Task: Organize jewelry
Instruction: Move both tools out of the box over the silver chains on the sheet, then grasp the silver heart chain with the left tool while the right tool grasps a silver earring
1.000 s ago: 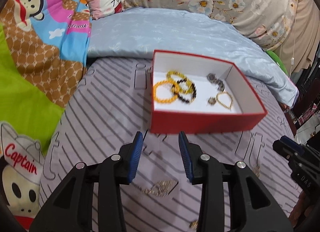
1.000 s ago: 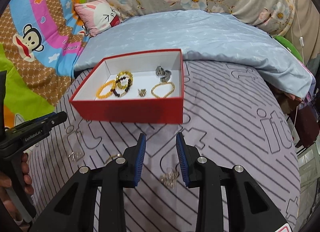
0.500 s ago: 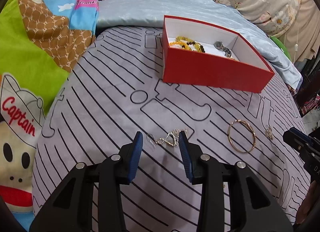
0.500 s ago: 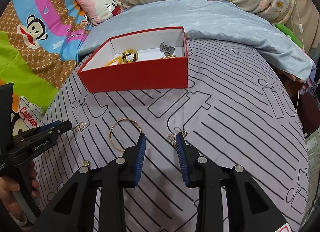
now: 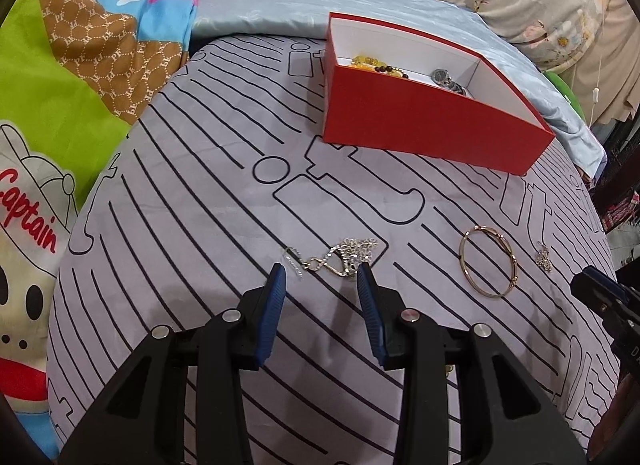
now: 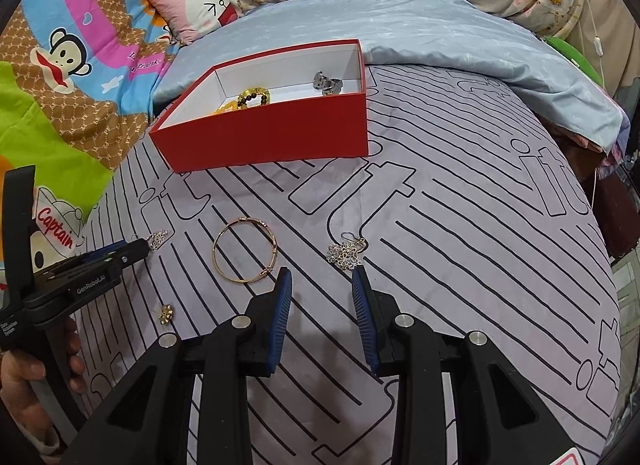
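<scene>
The left tongs (image 5: 320, 275) are pointing up the middle of the frame, blue pads parted and gripping nothing. The right tongs (image 6: 321, 275) are gaping likewise, while the left hand (image 6: 38, 365) is clutching its handle at lower left.

Bangle (image 6: 245, 251) before box (image 6: 272, 137), between earrings (image 6: 346, 253)

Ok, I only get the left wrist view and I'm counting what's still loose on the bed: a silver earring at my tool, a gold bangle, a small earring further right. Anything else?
Observer: Yes, a small gold flower stud lies on the sheet, nearer the tools than the bangle.
Operator: And is the right tool free?
Observer: The right tool is open and empty, with the second earring just ahead of its fingertips.
</scene>
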A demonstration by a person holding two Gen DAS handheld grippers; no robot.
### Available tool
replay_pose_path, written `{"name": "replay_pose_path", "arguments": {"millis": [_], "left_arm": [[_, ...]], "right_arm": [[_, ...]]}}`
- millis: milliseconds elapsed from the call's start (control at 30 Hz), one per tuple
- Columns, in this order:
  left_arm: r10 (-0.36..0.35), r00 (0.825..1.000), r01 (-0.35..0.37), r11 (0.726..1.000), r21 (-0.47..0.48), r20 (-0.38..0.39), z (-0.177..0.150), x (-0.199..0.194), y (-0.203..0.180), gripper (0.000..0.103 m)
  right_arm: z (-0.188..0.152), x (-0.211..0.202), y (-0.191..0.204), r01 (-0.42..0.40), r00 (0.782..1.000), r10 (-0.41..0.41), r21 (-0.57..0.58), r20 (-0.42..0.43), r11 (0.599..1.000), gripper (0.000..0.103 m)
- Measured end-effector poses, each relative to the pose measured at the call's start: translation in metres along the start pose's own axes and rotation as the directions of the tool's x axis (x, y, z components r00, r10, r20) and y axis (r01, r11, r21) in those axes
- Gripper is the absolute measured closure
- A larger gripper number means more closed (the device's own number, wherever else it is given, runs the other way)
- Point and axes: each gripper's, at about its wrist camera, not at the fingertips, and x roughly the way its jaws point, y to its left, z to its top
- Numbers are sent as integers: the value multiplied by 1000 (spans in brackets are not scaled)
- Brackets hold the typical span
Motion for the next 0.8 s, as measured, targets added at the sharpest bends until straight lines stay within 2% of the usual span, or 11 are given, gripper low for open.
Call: {"name": "replay_pose_path", "arguments": {"millis": [133, 333, 800], "left_arm": [[16, 1000, -16, 1000, -12, -2, 0, 0, 7, 68], [-12, 1000, 11, 1000, -6, -8, 3, 3, 1, 68], [-12, 1000, 12, 1000, 4, -11, 5, 7, -4, 68]], "right_arm": [[0, 3, -4, 4, 1000, -4, 10, -5, 1000, 72], [2, 12, -13, 8, 1000, -7, 28, -19, 1000, 72], [11, 45, -14, 28, 998, -27, 12, -48, 1000, 72]]}}
